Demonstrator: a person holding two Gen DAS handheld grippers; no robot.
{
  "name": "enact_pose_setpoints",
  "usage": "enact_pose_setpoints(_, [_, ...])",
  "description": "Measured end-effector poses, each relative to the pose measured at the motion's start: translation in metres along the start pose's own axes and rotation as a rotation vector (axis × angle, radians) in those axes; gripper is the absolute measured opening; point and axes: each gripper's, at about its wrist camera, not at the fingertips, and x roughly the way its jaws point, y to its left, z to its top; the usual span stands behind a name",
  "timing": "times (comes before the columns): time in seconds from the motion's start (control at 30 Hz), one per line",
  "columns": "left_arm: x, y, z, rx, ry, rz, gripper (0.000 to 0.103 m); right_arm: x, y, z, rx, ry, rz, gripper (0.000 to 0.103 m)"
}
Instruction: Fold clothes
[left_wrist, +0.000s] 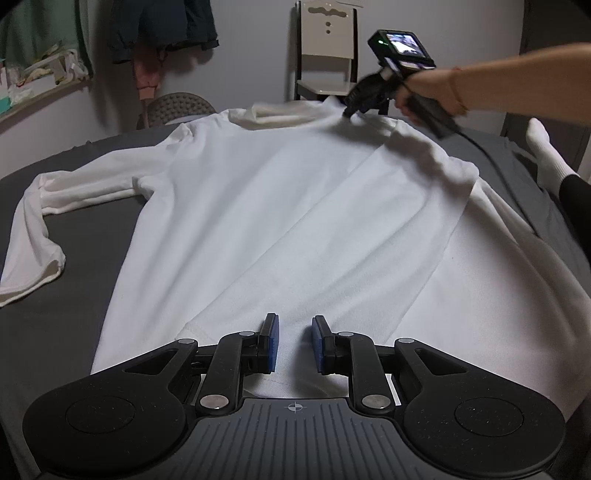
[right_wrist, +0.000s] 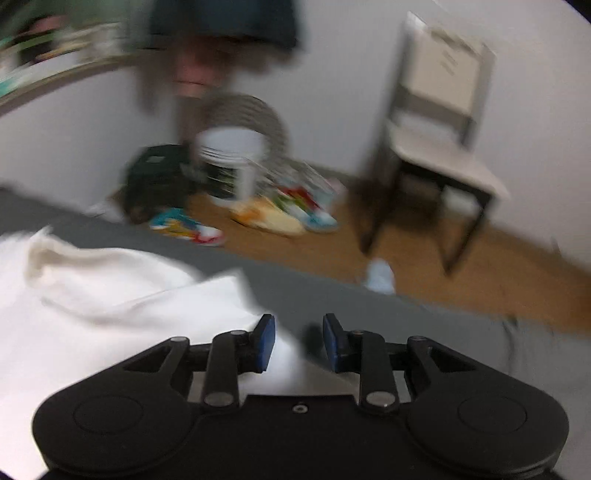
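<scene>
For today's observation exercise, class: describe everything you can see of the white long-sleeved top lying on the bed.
The white top is soft, slightly fuzzy knit with a folded high collar at the far end. It lies spread flat on a dark grey bed cover, hem nearest the left gripper, whose open fingers hover over the hem. One sleeve stretches out sideways and bends back on the cover; the other side is folded in over the body, leaving a long diagonal edge. The right gripper, open, is at the shoulder beside the collar.
</scene>
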Motion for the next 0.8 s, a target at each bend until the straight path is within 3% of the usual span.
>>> enact_pose_setpoints(0.1, [-0.001, 0.001, 0.000, -0.007, 0.004, -0.004, 0.020, -0.005, -0.010, 0.003, 0.085, 0.001, 0.004, 0.029])
enact_pose_setpoints(0.17, [-0.002, 0.001, 0.001, -0.014, 0.008, -0.006, 0.020, -0.018, -0.004, 0.000, 0.077, -0.007, 0.073, 0.035])
enact_pose_setpoints(0.27, [-0.006, 0.003, 0.000, -0.019, 0.003, -0.008, 0.023, -0.040, 0.022, -0.007, -0.007, 0.021, 0.158, 0.044])
enact_pose_setpoints(0.37, [-0.015, 0.012, 0.000, -0.063, -0.030, 0.002, 0.032, -0.058, 0.056, -0.006, -0.090, 0.050, 0.256, 0.052])
enact_pose_setpoints(0.4, [-0.019, 0.017, -0.001, -0.088, -0.044, 0.007, 0.039, -0.065, 0.064, -0.009, -0.111, 0.071, 0.269, 0.058])
enact_pose_setpoints(0.5, [-0.030, 0.034, -0.004, -0.185, -0.095, 0.015, 0.078, -0.087, 0.077, -0.019, -0.184, 0.124, 0.245, 0.063])
enact_pose_setpoints(0.53, [-0.034, 0.040, -0.006, -0.219, -0.112, 0.017, 0.083, -0.094, 0.069, -0.026, -0.181, 0.139, 0.226, 0.065])
enact_pose_setpoints(0.67, [-0.041, 0.054, -0.009, -0.288, -0.129, -0.025, 0.083, -0.130, 0.029, -0.060, -0.112, 0.213, 0.143, 0.068])
enact_pose_setpoints(0.77, [-0.043, 0.052, -0.009, -0.277, -0.132, -0.048, 0.083, -0.157, -0.009, -0.090, -0.037, 0.278, 0.164, 0.068])
enact_pose_setpoints(0.8, [-0.042, 0.049, -0.010, -0.267, -0.133, -0.055, 0.083, -0.170, -0.012, -0.102, -0.026, 0.314, 0.212, 0.068])
